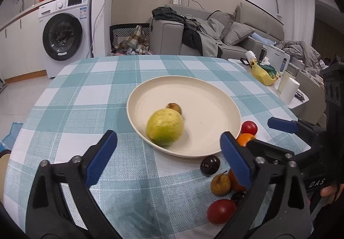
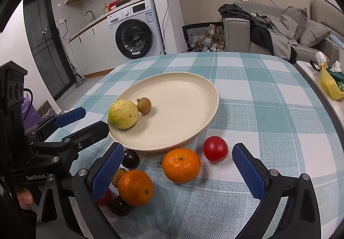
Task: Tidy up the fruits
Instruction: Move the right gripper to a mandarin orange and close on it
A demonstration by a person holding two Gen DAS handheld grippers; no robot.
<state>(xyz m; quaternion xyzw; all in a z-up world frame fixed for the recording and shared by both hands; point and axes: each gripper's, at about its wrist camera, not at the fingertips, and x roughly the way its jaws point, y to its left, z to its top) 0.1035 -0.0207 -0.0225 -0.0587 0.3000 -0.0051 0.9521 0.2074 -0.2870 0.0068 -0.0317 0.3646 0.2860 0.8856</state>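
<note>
A cream plate (image 1: pixel 215 88) (image 2: pixel 189 97) on the checked tablecloth holds a yellow-green lemon (image 1: pixel 165 127) (image 2: pixel 122 113) and a small brown fruit (image 1: pixel 174 107) (image 2: pixel 144 105). My left gripper (image 1: pixel 168 140) (image 2: pixel 90 119) stands open just in front of the lemon, not touching it. My right gripper (image 2: pixel 177 149) (image 1: pixel 264 133) is open, with an orange (image 2: pixel 181 164) lying on the cloth between its fingers, untouched. Loose near the plate are a second orange (image 2: pixel 135 187), a red tomato (image 2: pixel 215 148) (image 1: pixel 249 127), a dark plum (image 2: pixel 130 158) (image 1: pixel 209 164), a brown pear (image 1: pixel 220 184) and another red fruit (image 1: pixel 221 211).
A low side table (image 1: pixel 301 101) at the right carries a yellow bag (image 1: pixel 263 75) and a white cup (image 1: pixel 289 90). Beyond the table's far edge are a washing machine (image 1: pixel 64 34) and a grey sofa (image 1: pixel 215 32) piled with clothes.
</note>
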